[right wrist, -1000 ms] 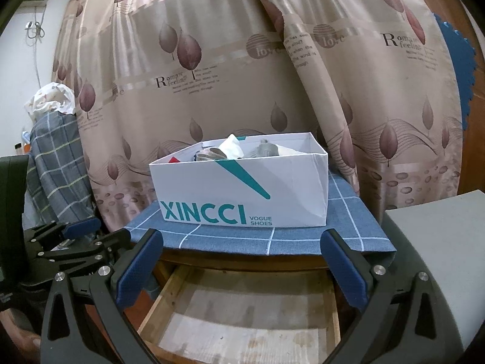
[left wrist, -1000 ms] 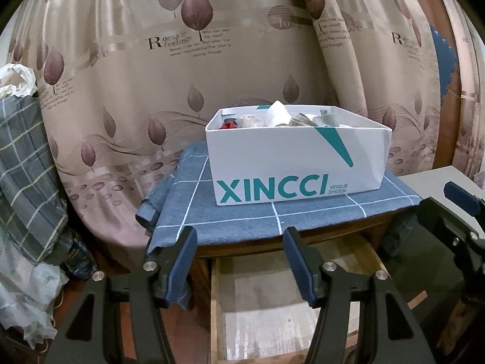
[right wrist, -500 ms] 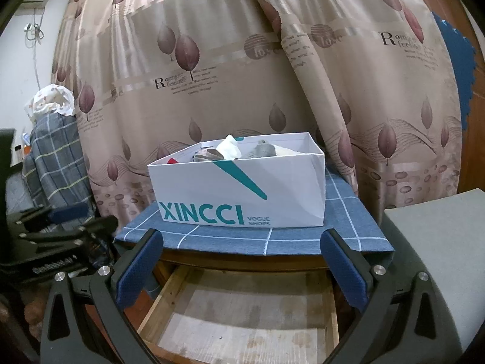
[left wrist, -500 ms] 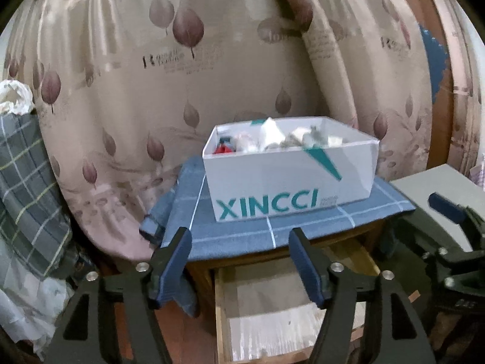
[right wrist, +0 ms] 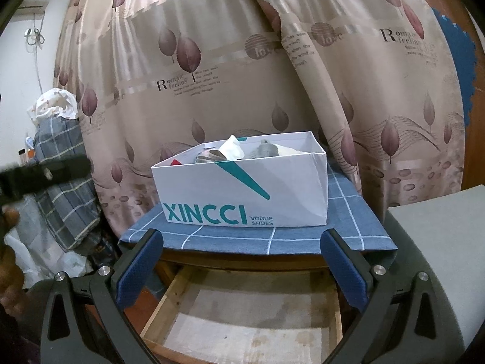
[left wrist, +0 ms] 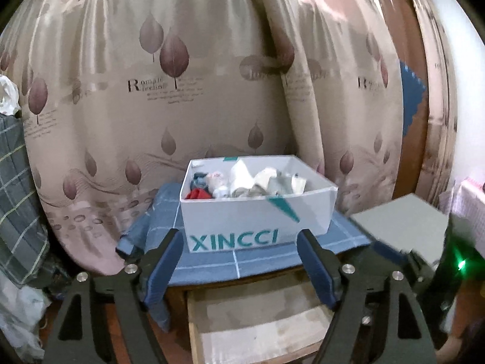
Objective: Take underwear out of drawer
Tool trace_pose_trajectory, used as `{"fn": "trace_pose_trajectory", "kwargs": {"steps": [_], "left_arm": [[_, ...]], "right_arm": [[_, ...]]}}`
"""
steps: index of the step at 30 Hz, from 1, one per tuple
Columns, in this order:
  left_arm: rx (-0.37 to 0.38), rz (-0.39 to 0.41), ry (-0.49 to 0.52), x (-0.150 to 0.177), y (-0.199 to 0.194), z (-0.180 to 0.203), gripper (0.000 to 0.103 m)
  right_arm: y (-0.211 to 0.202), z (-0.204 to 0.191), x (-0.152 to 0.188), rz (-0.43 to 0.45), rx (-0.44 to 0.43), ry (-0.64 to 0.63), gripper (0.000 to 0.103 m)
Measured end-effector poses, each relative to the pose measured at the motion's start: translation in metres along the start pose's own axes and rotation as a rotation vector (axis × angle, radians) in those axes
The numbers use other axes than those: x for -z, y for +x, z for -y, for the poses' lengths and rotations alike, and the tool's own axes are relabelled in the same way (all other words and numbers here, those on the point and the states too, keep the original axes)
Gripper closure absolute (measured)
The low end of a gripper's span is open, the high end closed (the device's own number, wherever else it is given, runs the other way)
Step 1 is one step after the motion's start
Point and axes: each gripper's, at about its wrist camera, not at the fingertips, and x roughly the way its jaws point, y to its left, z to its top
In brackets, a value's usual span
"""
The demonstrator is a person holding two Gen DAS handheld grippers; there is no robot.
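The left wrist view looks down into the white cardboard box (left wrist: 257, 209), showing a heap of crumpled garments (left wrist: 242, 183), red, grey and white; which of them is underwear cannot be told. The right wrist view sees only the tops of that heap over the rim, but reads the box's teal lettering sharply. The box sits on a blue checked cloth (right wrist: 348, 221) draped over the table's front edge and left corner. Below, the wooden drawer (right wrist: 242, 318) stands pulled out, its stained lining bare. The left gripper (left wrist: 242, 270) has just been opening, nothing between its blue ribbed pads; the right gripper (right wrist: 242, 268) is spread wide, likewise empty.
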Motion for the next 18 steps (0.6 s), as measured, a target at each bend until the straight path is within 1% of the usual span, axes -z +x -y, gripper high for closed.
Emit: {"fn": "trace_pose_trajectory", "kwargs": {"steps": [2, 4, 7, 9, 13, 18], "left_arm": [[-0.048, -0.003, -0.003, -0.005, -0.002, 0.003, 0.021], [-0.084, 0.020, 0.012, -0.010, -0.008, 0.007, 0.021], [-0.074, 0.065, 0.048, -0.013, -0.015, 0.011, 0.021], [-0.073, 0.077, 0.041, -0.013, -0.017, 0.011, 0.021], [-0.015, 0.036, -0.013, -0.015, -0.012, 0.002, 0.021], [0.014, -0.005, -0.070, -0.016, -0.002, -0.012, 0.021]], "right_arm": [[0.000, 0.001, 0.000, 0.002, -0.003, 0.006, 0.000], [-0.001, 0.002, -0.001, 0.004, -0.005, 0.006, 0.000], [-0.001, 0.002, 0.000, 0.003, -0.007, 0.006, 0.000], [-0.002, 0.002, 0.000, 0.002, -0.008, 0.008, 0.000], [-0.002, 0.003, 0.000, 0.001, -0.011, 0.008, 0.000], [-0.003, 0.003, 0.001, -0.004, -0.014, 0.008, 0.000]]}}
